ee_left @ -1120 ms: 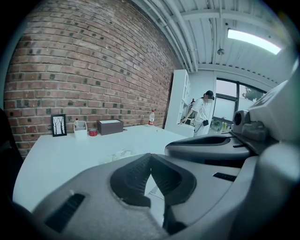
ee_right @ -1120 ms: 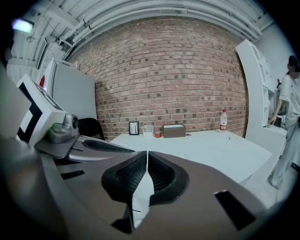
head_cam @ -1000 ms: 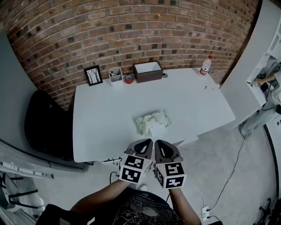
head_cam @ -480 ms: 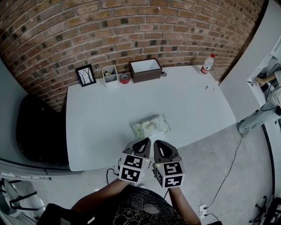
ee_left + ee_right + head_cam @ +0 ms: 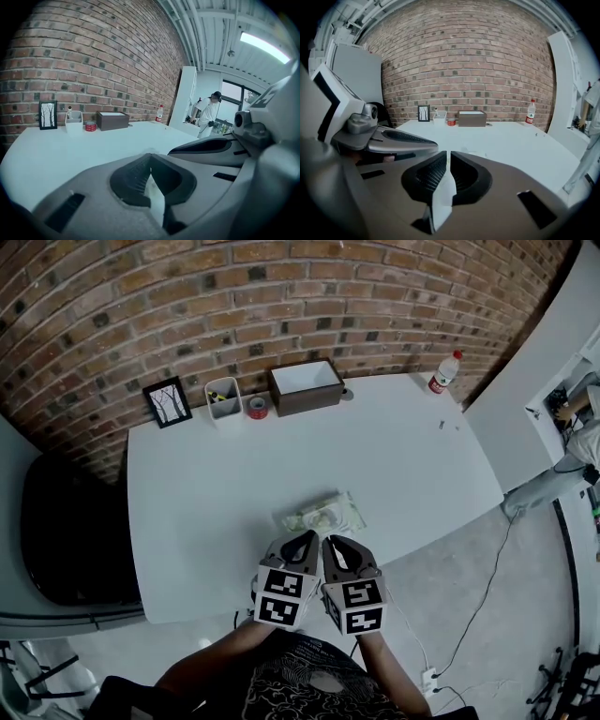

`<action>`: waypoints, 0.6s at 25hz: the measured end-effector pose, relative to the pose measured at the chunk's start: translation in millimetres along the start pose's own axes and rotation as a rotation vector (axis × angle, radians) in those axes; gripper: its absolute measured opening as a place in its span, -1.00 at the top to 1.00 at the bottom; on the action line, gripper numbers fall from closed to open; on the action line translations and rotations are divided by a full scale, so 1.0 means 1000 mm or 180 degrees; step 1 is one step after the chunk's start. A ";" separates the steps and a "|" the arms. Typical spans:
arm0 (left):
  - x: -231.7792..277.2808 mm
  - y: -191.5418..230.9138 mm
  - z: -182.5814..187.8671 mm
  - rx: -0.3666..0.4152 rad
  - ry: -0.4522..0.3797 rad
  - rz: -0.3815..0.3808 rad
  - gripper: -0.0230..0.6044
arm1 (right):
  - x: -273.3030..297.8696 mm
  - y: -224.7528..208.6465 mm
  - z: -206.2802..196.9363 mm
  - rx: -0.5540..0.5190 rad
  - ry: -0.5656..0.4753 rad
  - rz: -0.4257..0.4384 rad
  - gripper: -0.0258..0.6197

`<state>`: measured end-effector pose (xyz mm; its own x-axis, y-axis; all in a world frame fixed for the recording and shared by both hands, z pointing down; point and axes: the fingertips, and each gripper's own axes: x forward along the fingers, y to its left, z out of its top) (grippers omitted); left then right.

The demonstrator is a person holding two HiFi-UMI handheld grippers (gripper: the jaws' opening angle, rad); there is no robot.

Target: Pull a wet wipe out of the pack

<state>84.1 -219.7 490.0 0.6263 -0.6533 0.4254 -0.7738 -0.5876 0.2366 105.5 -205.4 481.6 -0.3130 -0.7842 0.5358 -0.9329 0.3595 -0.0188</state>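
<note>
At 12 o'clock from both grippers, the wet wipe pack lies near the desk front edge. Left gripper and right gripper hover side by side, jaws closed, nothing held. Likely risk: if nothing pins the pack, pulling could lift it or drag out several wipes.

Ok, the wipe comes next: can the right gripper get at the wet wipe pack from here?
Probably yes. The wet wipe pack lies on the table just ahead of the right gripper, nothing between them. Its jaws look shut and empty, so they must open first.
</note>
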 end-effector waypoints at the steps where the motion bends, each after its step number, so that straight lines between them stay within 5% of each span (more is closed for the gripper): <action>1: 0.003 0.003 -0.001 -0.0010 0.0013 -0.0004 0.89 | 0.004 -0.001 -0.001 0.0007 0.0025 -0.0004 0.85; 15: 0.030 0.024 -0.013 -0.0087 0.0127 -0.0063 0.89 | 0.043 -0.017 -0.020 0.0085 0.0344 -0.0132 0.85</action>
<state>83.1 -246.9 519.2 0.6376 -0.6218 0.4547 -0.7639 -0.5866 0.2690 111.8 -235.0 521.8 -0.2544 -0.7385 0.6245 -0.9495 0.3133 -0.0163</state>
